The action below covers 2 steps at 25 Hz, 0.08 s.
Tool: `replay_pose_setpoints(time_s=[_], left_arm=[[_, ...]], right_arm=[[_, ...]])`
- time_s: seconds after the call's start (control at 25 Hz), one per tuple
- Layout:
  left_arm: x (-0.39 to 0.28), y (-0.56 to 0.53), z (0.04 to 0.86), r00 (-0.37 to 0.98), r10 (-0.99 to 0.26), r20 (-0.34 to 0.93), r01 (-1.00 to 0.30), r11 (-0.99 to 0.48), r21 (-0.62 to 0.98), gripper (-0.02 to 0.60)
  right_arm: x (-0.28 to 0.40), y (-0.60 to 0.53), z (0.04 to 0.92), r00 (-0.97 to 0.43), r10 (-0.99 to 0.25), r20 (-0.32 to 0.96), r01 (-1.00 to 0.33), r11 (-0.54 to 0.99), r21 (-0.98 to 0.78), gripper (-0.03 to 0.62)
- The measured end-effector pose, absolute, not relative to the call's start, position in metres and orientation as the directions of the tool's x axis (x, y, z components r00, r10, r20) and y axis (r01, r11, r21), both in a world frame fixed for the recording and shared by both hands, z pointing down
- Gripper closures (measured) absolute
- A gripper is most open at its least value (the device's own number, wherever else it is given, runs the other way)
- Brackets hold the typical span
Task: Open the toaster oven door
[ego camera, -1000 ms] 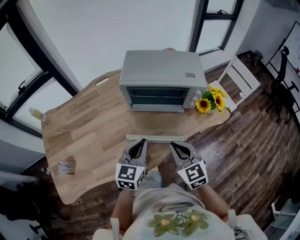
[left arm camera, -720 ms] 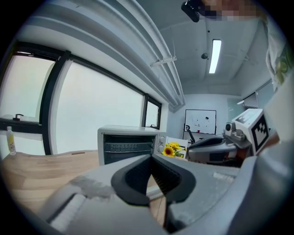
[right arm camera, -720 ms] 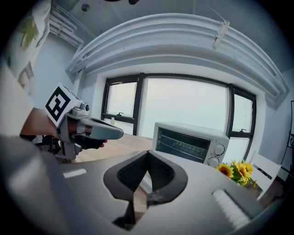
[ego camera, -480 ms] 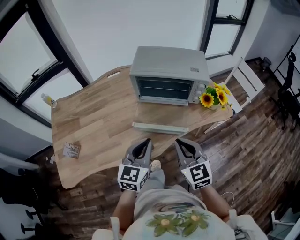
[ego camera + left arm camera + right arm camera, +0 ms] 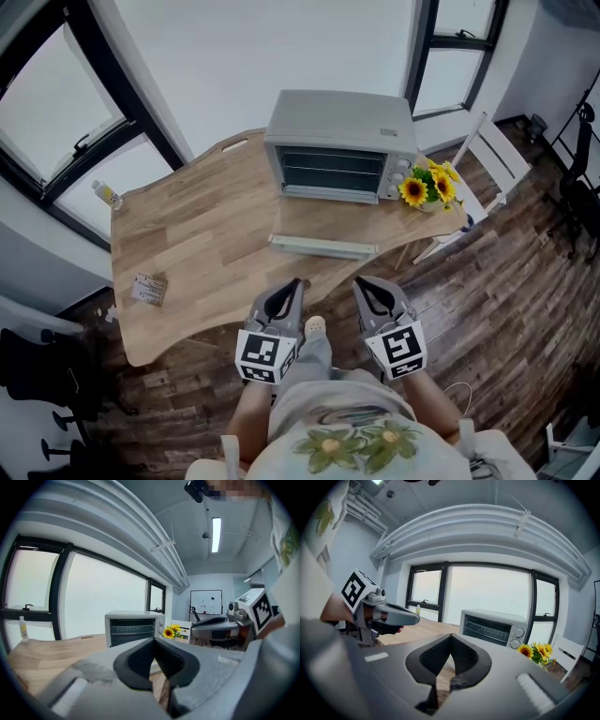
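The silver toaster oven [image 5: 339, 141] stands at the far side of the wooden table [image 5: 187, 244]. Its glass door [image 5: 323, 246] lies folded down flat, and the racks inside show. My left gripper [image 5: 291, 285] and right gripper [image 5: 366, 285] hover side by side close to the person's body, just off the table's near edge and well short of the oven. Both are shut and hold nothing. The left gripper view shows shut jaws [image 5: 153, 641] with the oven [image 5: 133, 627] far ahead. The right gripper view shows shut jaws [image 5: 451, 637] and the oven [image 5: 494, 627].
Sunflowers [image 5: 427, 187] sit right of the oven at the table's corner. A white chair [image 5: 487, 155] stands beyond them. A small packet [image 5: 149, 288] lies near the table's left edge. A bottle [image 5: 105, 195] stands on the window sill. Dark wood floor surrounds the table.
The view has drawn back from the table, so both grippers went from over its near edge to just off it. The oven looks farther away. Both grippers stay shut.
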State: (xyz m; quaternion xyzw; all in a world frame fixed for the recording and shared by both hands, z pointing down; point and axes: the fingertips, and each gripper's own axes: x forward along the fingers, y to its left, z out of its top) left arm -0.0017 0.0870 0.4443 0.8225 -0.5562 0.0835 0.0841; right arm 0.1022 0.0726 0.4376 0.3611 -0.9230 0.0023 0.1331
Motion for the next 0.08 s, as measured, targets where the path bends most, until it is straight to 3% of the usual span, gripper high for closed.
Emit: replay_pose_setpoints(time_s=[0.08], left_arm=[[-0.0017,0.0905,0.4456,0.365,-0.901,0.235,-0.930,-0.366,0.043,0.577]], right_arm=[[0.1030,0.0753,0.4389,-0.702,-0.667,0.250,-0.668,0.738,0.092,0.595]])
